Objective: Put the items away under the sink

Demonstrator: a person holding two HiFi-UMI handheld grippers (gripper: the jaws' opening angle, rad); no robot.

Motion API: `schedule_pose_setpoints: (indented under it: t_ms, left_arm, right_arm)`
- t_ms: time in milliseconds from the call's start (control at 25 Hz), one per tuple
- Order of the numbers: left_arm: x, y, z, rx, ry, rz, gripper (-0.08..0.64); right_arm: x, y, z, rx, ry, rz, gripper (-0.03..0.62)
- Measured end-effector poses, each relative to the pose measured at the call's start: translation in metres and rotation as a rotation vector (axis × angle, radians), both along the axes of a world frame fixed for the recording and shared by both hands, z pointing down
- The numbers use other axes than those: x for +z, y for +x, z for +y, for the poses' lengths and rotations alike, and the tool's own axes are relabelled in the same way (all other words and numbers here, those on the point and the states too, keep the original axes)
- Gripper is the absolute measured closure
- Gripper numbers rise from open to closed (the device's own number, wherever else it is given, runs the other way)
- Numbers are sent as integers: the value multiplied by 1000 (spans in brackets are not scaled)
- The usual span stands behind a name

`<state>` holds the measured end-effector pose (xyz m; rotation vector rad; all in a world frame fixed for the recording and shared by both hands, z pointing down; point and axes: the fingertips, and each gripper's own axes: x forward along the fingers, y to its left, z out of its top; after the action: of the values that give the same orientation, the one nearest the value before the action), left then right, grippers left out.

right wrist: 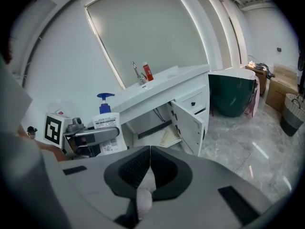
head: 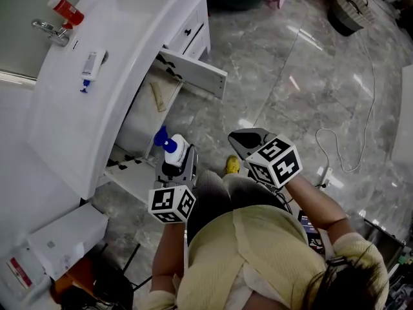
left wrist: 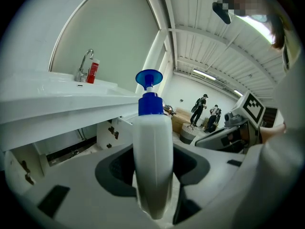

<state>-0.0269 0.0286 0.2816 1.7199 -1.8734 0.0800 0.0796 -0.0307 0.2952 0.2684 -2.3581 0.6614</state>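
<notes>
Grey marble floor (head: 310,76) fills most of the head view. The white worktop (head: 64,108) with its sink basin (head: 139,5) runs down the left side. Under it we see the cabinet (head: 139,118) with both doors swung out: the far door (head: 193,70) and the near door (head: 129,173). A flat beige piece (head: 158,97) lies inside on the cabinet floor; we can't tell what it is.

Left tool (left wrist: 152,173): jaws spread wide and clamped on the pump bottle (head: 175,148), pads pressing both sides of its white body. The bottle stands upright in the grip with its blue pump head on top. It is held off the floor, just outside the open cabinet and near the near door. It is not inside.

Right tool (right wrist: 150,163): pads pressed together at the tips. A pale lump sits low behind them and we can't identify it. This tool is beside the left one, over the floor and angled down.

On the worktop, the tap (head: 50,31) has a red tube (head: 66,10) just beside it. A white tube with a blue cap (head: 90,66) lies apart from them. A small yellow thing (head: 231,165) shows on the floor between the tools.
</notes>
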Motion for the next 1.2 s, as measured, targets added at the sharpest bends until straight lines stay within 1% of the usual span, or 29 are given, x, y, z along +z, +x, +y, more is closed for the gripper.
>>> schedule_pose_setpoints:
  t_ms: [120,240,400,560,840,1040,1200]
  left_arm:
    - [12,-2,-1,-11,-15,0,331]
    - [26,-12,-4,-20,-23,-10,331]
    - [50,-31,-14,-36,-12,-22,331]
    - [74,-57,-28,-43,-1,-61,331]
    - [122,-87,-49,-40,-23,-87,331]
    - [154,-99,-63,-28,-36,-90,331]
    - [183,-108,-69,-34,-52,-88,331]
  right_arm:
    - [12,-4,-2,-8,-23,7,566]
    - [24,-14,-4,-14,-37,11,566]
    - [40,-27,-11,-19,-38,29,566]
    - [56,-44,-19,-6,-37,43,566]
    - [100,-77,-19,-25,-88,45,566]
    - [132,-96,-29,-23,-96,49,566]
    - [158,-112,-40,-35,-77,56,566]
